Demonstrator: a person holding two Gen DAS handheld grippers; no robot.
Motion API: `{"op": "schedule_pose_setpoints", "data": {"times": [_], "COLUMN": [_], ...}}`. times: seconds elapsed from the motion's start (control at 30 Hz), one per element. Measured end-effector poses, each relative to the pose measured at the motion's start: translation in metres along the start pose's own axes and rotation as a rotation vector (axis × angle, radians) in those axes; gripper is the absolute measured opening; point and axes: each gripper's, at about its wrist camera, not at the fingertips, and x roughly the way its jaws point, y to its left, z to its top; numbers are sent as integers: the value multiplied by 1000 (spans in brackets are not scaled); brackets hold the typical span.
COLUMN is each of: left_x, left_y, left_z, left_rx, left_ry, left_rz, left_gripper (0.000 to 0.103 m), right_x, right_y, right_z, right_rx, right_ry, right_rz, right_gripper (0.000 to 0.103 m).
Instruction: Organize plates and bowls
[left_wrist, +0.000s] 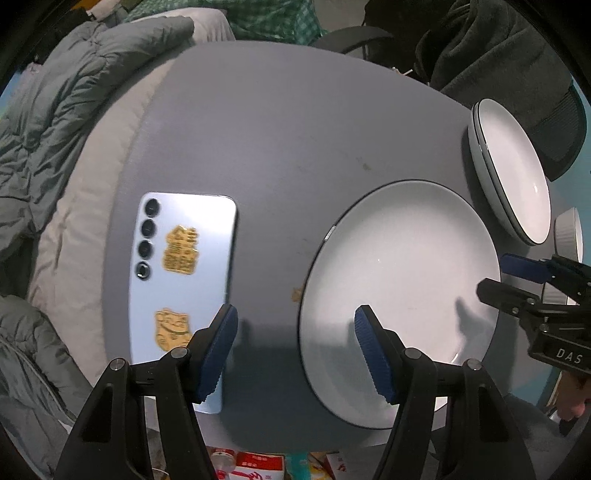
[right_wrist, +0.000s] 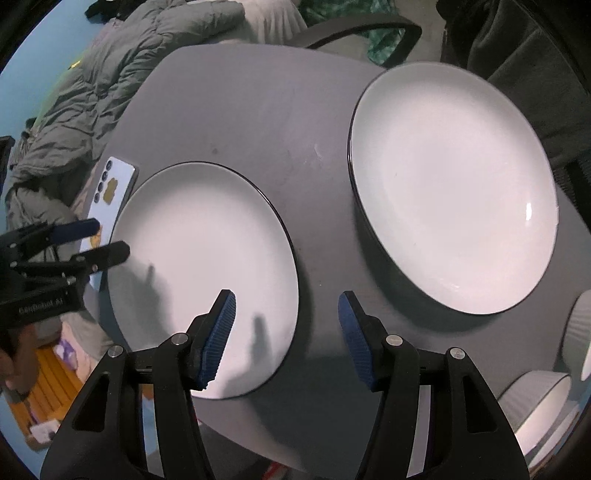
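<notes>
Left wrist view: the left gripper is spread wide and empty, bottom centre, above the single plate's left rim; a phone lies left.

Right wrist view: the right gripper, also spread and empty, straddles that plate's right edge; the stacked plates sit upper right, ribbed bowls lower right. Glazed rims look slippery; a shallow pinch could let the plate slip.

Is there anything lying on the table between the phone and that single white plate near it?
No. Between the pale blue phone and the white black-rimmed plate, the left wrist view shows only bare grey tabletop with faint stains.
</notes>
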Motion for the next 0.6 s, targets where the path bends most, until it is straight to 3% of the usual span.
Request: {"op": "schedule_pose_setpoints", "data": {"times": [0.23, 0.47, 0.6], "left_x": [11, 17, 16], "left_y": [-6, -7, -10], "left_z": [-2, 1, 1], "left_rx": [-16, -53, -82], "left_ry": [29, 47, 57], "left_rz": [-14, -44, -87], "left_gripper": [58, 43, 29], "right_x": [8, 16, 20], "right_y": [-5, 1, -2], "right_z": [-3, -3, -4], "right_rx": [35, 17, 11], "right_ry": [7, 26, 47], "right_rz": [38, 45, 50], "right_gripper": [57, 42, 32]}}
